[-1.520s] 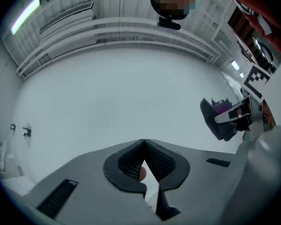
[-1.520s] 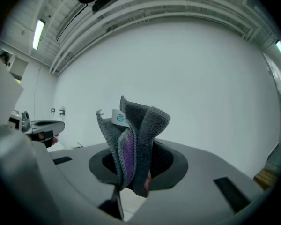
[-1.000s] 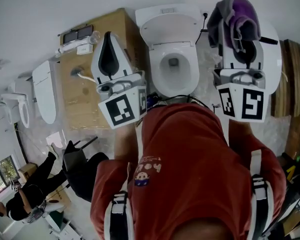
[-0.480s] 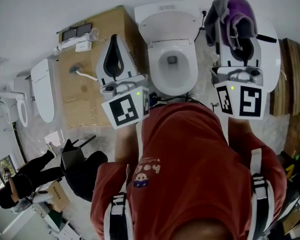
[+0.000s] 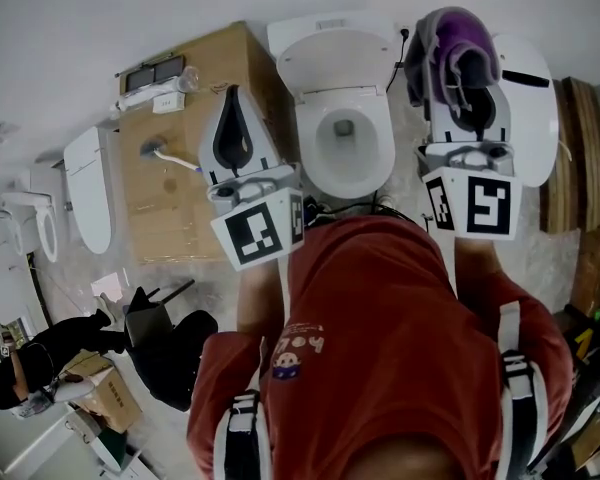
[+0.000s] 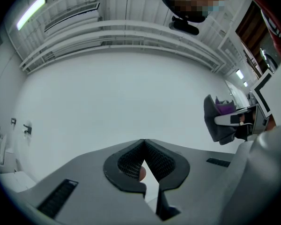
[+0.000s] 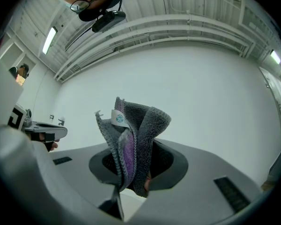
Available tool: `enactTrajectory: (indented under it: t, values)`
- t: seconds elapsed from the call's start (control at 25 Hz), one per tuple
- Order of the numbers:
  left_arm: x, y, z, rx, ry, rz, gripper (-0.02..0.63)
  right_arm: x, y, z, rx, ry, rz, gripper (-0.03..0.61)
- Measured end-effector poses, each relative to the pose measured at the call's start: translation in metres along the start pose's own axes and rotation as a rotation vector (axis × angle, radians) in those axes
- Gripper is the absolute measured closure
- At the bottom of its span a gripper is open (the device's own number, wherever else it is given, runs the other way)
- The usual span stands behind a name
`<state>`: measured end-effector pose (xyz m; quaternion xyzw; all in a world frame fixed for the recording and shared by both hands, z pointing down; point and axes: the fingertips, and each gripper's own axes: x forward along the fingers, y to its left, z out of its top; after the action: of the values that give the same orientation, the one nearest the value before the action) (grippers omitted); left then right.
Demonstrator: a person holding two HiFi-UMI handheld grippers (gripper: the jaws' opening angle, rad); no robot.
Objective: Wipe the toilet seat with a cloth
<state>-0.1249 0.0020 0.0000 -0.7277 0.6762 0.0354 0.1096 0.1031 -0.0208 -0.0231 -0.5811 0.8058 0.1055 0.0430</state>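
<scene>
The white toilet stands at the top middle with its lid (image 5: pixel 335 53) raised and its seat (image 5: pixel 345 173) down around the open bowl. My left gripper (image 5: pixel 234 93) hovers left of the bowl, shut and empty; its tips (image 6: pixel 144 142) meet against the white wall. My right gripper (image 5: pixel 463 68) hangs right of the bowl, shut on a grey and purple cloth (image 5: pixel 455 43). In the right gripper view the cloth (image 7: pixel 133 135) stands folded up out of the jaws and hides the tips. Neither gripper touches the toilet.
A wooden crate (image 5: pixel 180 188) with small items on top stands left of the toilet. A second white toilet (image 5: pixel 85 193) lies further left. Wooden planks (image 5: pixel 580 158) are at the right edge. A person in black (image 5: pixel 40 373) and a black chair (image 5: pixel 160 328) are at lower left.
Both grippers have drifted a little toward the toilet's middle line, the left one rightward and the right one leftward with the cloth. The person at lower left has shifted.
</scene>
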Motion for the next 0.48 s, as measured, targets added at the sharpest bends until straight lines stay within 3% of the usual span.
enactTrajectory:
  t: [0.48]
  values:
    - [-0.013,-0.004,0.002,-0.017,0.002,-0.014,0.600,-0.012,0.009,-0.014,-0.003,0.019,0.007,0.488]
